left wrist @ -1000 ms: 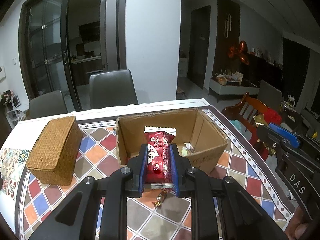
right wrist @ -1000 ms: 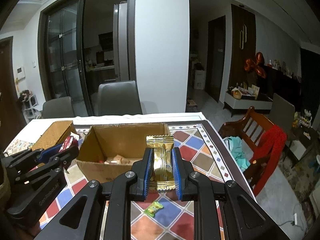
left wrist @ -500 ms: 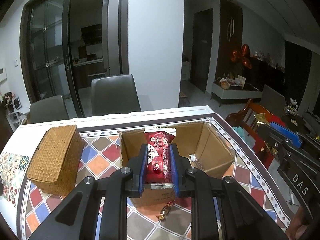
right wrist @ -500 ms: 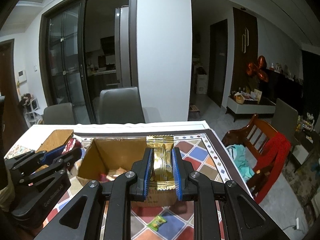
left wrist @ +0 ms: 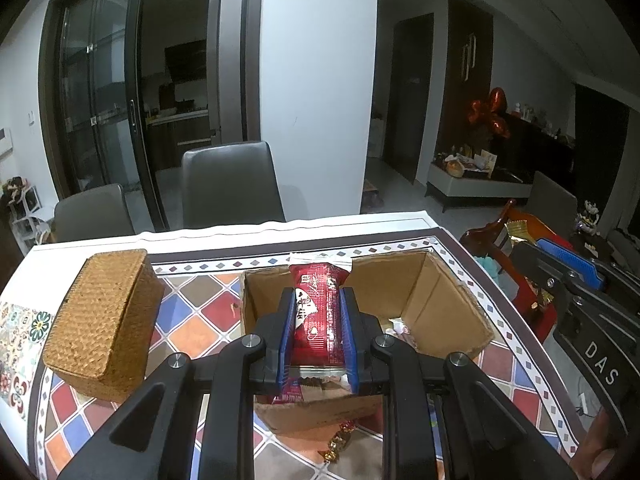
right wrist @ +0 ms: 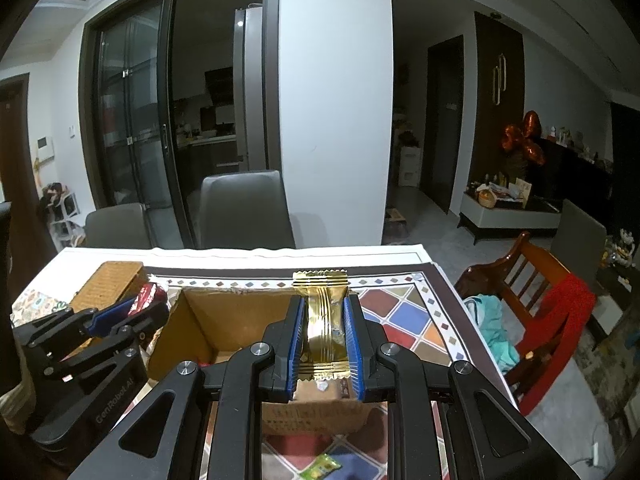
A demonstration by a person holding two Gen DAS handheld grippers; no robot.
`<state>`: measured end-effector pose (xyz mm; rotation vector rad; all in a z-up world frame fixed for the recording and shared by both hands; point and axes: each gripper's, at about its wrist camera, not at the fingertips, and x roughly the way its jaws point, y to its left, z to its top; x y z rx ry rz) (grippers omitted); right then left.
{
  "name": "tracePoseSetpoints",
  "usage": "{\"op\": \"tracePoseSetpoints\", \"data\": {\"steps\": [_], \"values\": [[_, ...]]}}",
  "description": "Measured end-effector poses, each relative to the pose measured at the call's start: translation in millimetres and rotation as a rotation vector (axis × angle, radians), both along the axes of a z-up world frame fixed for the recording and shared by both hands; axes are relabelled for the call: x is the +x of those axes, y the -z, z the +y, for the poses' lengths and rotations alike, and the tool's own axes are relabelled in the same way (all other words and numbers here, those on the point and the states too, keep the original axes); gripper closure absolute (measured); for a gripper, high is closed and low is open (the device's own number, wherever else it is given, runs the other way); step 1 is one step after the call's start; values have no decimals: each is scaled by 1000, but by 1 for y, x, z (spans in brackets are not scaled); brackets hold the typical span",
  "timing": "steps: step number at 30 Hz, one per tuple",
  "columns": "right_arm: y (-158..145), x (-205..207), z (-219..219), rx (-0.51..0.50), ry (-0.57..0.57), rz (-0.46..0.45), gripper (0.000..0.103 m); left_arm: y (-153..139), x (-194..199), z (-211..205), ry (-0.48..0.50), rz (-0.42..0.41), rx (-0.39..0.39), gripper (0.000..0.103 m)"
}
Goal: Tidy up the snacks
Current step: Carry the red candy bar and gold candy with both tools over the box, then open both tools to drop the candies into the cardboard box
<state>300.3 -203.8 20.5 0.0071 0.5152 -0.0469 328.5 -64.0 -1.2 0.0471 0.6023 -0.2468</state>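
An open cardboard box [left wrist: 448, 308] stands on the tiled table, with a few small wrapped snacks inside; it also shows in the right wrist view [right wrist: 208, 320]. My left gripper [left wrist: 318, 300] is shut on a red snack packet [left wrist: 318, 312] and holds it above the box's near left part. My right gripper [right wrist: 323, 312] is shut on a gold snack packet [right wrist: 322, 320] and holds it above the box's near right part. The left gripper shows from the side in the right wrist view [right wrist: 132, 312].
A woven wicker box [left wrist: 104, 316] with its lid on sits left of the cardboard box. A gold-wrapped candy [left wrist: 338, 444] and a green candy [right wrist: 320, 468] lie on the table in front. Grey chairs stand behind the table, and a wooden chair [right wrist: 532, 300] to the right.
Both grippers have moved forward and now hold their packets over the cardboard box, which sits nearer and lower in both views. Both grips are unchanged.
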Motion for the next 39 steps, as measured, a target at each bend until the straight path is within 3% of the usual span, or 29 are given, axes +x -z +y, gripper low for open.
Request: {"op": "tracePoseSetpoints", "data": {"steps": [21, 25, 29, 32, 39], "values": [[29, 48, 3, -3, -24, 78, 81, 31, 40, -7, 5, 56, -1, 79], [31, 51, 4, -15, -22, 83, 80, 33, 40, -7, 2, 56, 2, 67], [30, 50, 3, -22, -9, 74, 57, 33, 39, -4, -12, 50, 2, 55], [28, 48, 3, -23, -1, 66, 50, 31, 36, -2, -25, 38, 8, 44], [21, 39, 1, -22, 15, 50, 48, 21, 26, 1, -38, 19, 5, 39]]}}
